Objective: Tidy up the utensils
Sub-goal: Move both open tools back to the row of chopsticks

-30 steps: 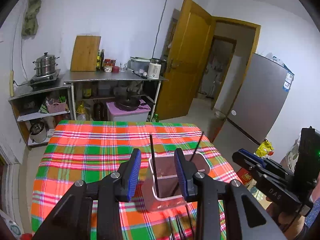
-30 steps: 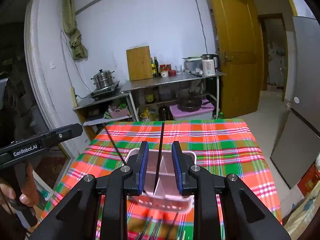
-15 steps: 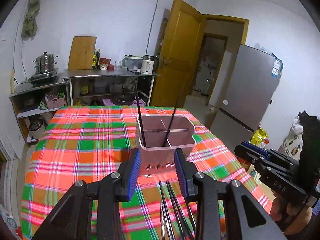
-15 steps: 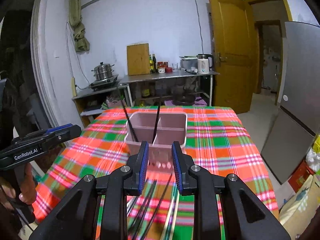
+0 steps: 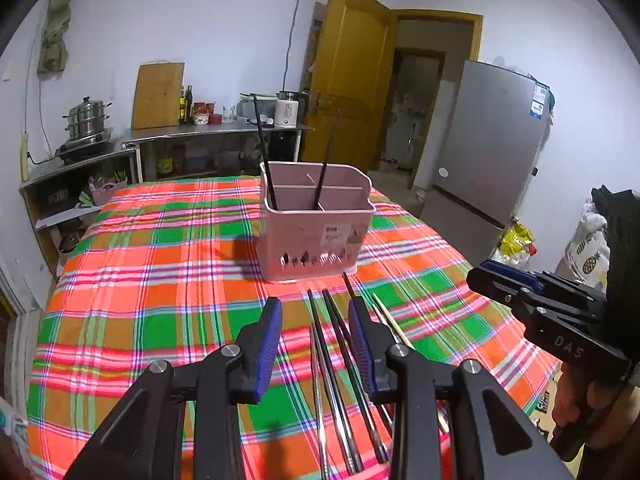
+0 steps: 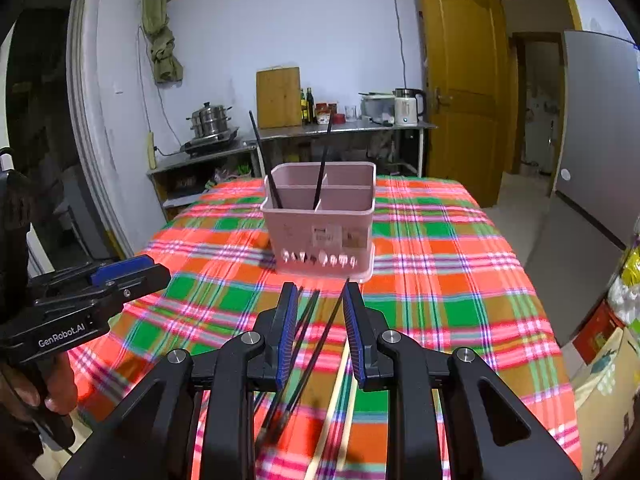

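My left gripper (image 5: 315, 332) & right gripper (image 6: 320, 316) gape, empty, over bright plaid tablecloth (image 5: 160, 280); pink plastic holder (image 5: 316, 232), yellow wooden door (image 5: 348, 80) behind.

Home kitchen: steamer pot (image 5: 86, 118) on stove, cutting board (image 5: 158, 95) against wall, kettle (image 5: 286, 113) on steel shelf, fridge (image 5: 486, 148), plaid-covered counter (image 5: 152, 280).

Black gripper frames with silver screws, ribbed blue fingers (image 5: 267, 344) (lettered "GenRobot.AI", "DAS"); bare-skinned hands.
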